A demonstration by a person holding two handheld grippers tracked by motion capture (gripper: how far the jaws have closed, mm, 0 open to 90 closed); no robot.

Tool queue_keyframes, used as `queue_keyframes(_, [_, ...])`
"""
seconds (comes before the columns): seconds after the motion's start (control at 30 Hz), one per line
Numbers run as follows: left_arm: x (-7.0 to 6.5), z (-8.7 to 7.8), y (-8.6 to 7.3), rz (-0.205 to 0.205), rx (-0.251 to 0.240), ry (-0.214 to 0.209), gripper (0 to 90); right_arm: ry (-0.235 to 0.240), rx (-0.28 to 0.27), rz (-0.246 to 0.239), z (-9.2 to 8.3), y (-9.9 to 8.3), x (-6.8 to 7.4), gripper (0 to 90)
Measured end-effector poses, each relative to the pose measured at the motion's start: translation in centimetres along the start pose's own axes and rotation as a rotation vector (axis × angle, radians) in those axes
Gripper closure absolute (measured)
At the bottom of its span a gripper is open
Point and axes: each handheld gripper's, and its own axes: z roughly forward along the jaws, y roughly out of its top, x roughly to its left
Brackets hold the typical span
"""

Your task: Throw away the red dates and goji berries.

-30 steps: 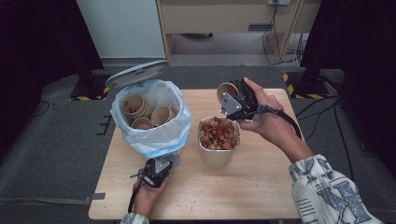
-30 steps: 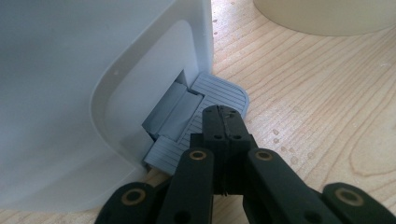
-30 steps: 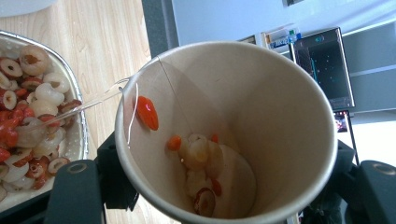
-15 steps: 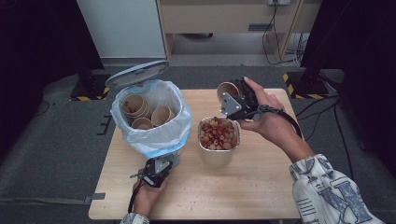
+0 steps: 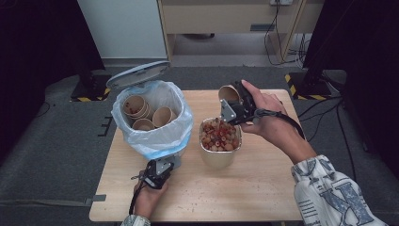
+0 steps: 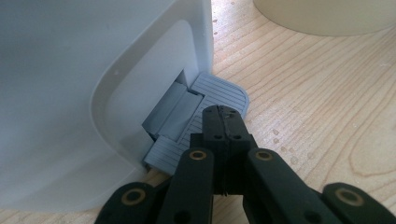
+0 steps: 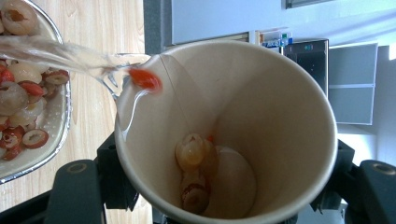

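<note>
- We see the surface (image 5: 263, 188) carrying a lined bin (image 5: 155, 127) with paper cups inside.
- Foil container (image 5: 220, 141) of fruit sits mid-surface, right of bin.
- Right hand-held gripper (image 5: 234, 109) clamps a tilted paper cup (image 7: 233, 135), liquid pouring toward the container.
- Left hand-held gripper (image 6: 224, 119), jaws closed, presses the bin's pedal (image 6: 205, 112).

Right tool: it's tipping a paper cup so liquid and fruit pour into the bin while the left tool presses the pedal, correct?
Not the bin. The right tool tips the cup into the foil tray, as the right gripper view shows. The left tool does press the pedal.
</note>
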Motion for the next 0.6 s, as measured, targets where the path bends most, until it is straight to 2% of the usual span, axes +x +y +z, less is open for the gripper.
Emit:
queue_keyframes(0.07, [0.00, 0.00, 0.00, -0.001, 0.000, 0.000, 89.9, -0.001, -0.002, -0.009, -0.01, -0.05, -0.09, 27.8])
queue_keyframes(0.6, [0.00, 0.00, 0.00, 0.000, 0.000, 0.000, 89.9, 0.001, 0.001, 0.005, 0.00, -0.42, 0.03, 27.8])
